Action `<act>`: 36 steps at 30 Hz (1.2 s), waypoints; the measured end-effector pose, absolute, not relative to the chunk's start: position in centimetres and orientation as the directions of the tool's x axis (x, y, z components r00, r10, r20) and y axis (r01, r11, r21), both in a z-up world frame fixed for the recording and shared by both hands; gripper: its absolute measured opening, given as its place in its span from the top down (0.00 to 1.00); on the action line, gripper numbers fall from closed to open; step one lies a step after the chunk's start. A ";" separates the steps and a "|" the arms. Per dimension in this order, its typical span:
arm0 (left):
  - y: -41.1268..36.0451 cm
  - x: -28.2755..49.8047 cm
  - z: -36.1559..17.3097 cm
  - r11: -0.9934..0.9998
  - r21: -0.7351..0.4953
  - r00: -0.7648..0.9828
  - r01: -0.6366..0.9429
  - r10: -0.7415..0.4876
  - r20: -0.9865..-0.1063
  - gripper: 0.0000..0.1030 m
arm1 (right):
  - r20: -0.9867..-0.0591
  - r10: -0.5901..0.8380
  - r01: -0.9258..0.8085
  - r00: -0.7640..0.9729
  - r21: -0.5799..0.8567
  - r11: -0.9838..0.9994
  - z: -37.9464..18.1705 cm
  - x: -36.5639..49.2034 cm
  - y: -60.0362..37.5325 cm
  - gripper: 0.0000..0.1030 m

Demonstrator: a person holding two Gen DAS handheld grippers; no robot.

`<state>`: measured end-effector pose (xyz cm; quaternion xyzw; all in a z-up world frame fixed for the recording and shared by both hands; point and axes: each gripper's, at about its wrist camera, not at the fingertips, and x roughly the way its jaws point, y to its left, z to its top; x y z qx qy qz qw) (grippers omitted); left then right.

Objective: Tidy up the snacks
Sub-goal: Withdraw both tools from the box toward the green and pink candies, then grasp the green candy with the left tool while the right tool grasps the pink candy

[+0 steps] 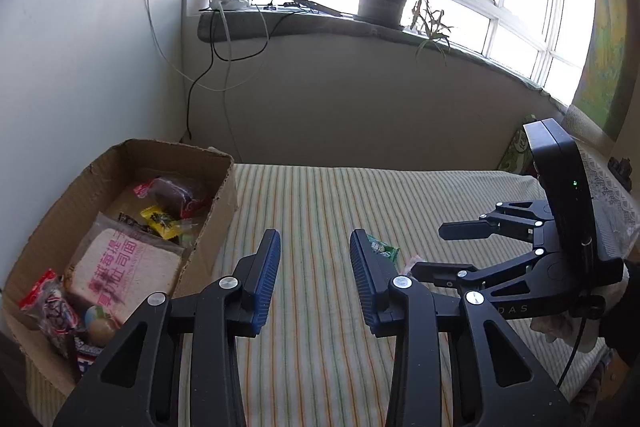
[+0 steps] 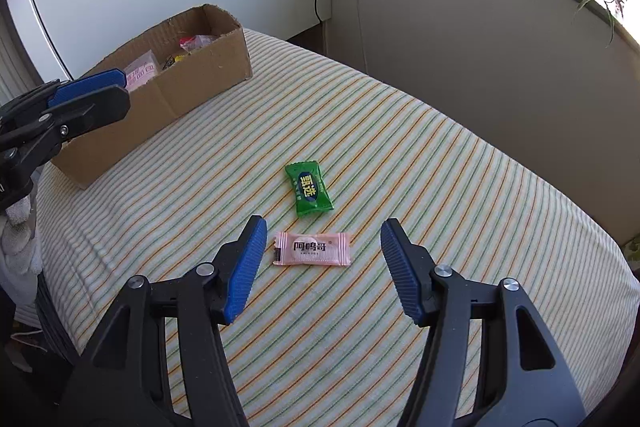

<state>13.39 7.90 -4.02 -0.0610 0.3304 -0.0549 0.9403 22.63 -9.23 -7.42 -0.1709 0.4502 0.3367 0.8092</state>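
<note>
A pink snack packet (image 2: 312, 249) lies on the striped tablecloth (image 2: 440, 187), between the fingers of my open, empty right gripper (image 2: 322, 259). A green snack packet (image 2: 309, 189) lies just beyond it; it also shows in the left wrist view (image 1: 383, 247), partly hidden by a finger. My left gripper (image 1: 315, 281) is open and empty, right of the cardboard box (image 1: 36, 239). The box (image 2: 168, 95) holds several snacks, among them a large bread packet (image 1: 120, 271) and a yellow packet (image 1: 162, 221). My right gripper also shows in the left wrist view (image 1: 430, 249).
The table stands in a corner, with a white wall (image 1: 80, 67) on the left and a low wall (image 1: 360, 107) under the window behind. Cables (image 1: 216, 47) hang down the corner. A potted plant (image 1: 384, 1) stands on the sill.
</note>
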 end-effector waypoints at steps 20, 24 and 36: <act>1.6 20.0 -9.3 0.962 -0.054 0.634 0.268 -0.219 -0.741 0.59 | -0.856 0.347 -0.682 0.384 -0.010 0.731 -10.5 22.6 -10.8 0.66; -0.2 20.7 -10.4 0.947 0.020 0.614 0.320 -0.192 -0.766 0.56 | -0.858 0.341 -0.660 0.383 0.005 0.752 -10.4 22.7 -12.6 0.67; -0.7 21.6 -11.0 0.937 0.047 0.613 0.346 -0.188 -0.767 0.77 | -0.854 0.345 -0.627 0.389 0.029 0.778 -10.3 22.5 -14.5 0.68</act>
